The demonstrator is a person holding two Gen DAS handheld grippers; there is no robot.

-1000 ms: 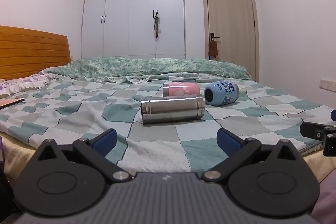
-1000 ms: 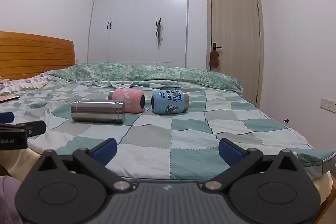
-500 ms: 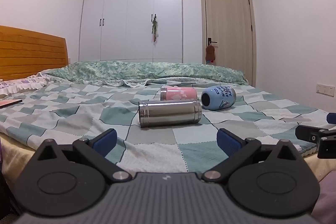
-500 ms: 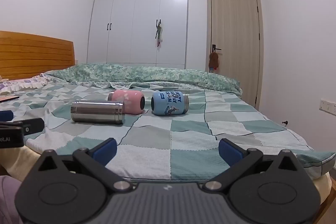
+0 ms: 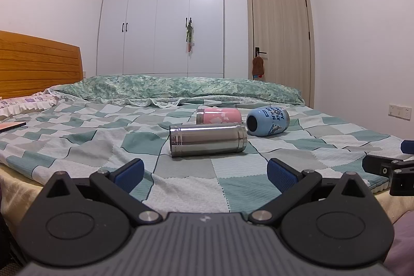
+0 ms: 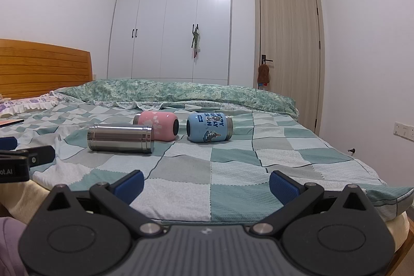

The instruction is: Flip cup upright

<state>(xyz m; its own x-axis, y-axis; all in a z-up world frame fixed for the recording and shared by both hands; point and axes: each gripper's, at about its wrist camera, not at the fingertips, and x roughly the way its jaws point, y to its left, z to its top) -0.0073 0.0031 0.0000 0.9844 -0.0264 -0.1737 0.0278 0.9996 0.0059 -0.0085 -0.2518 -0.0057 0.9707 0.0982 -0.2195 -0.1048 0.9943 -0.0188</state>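
Observation:
Three cups lie on their sides on the checkered bedspread: a steel cup point(image 5: 207, 139) point(image 6: 120, 139) nearest, a pink cup point(image 5: 218, 116) point(image 6: 157, 125) behind it, and a blue printed cup point(image 5: 267, 121) point(image 6: 209, 127) to the right. My left gripper point(image 5: 205, 173) is open and empty at the bed's near edge, short of the steel cup. My right gripper point(image 6: 205, 181) is open and empty, also at the near edge, further right. Each gripper's fingers show at the side of the other's view.
The bed point(image 5: 77, 136) has a wooden headboard point(image 5: 38, 63) at left and a rolled green quilt point(image 5: 181, 89) behind the cups. A flat book point(image 5: 11, 126) lies at far left. White wardrobe and a door stand beyond.
Both wrist views have tilted slightly upward, so the cups sit lower in frame. The cups have not moved and both grippers stay open.

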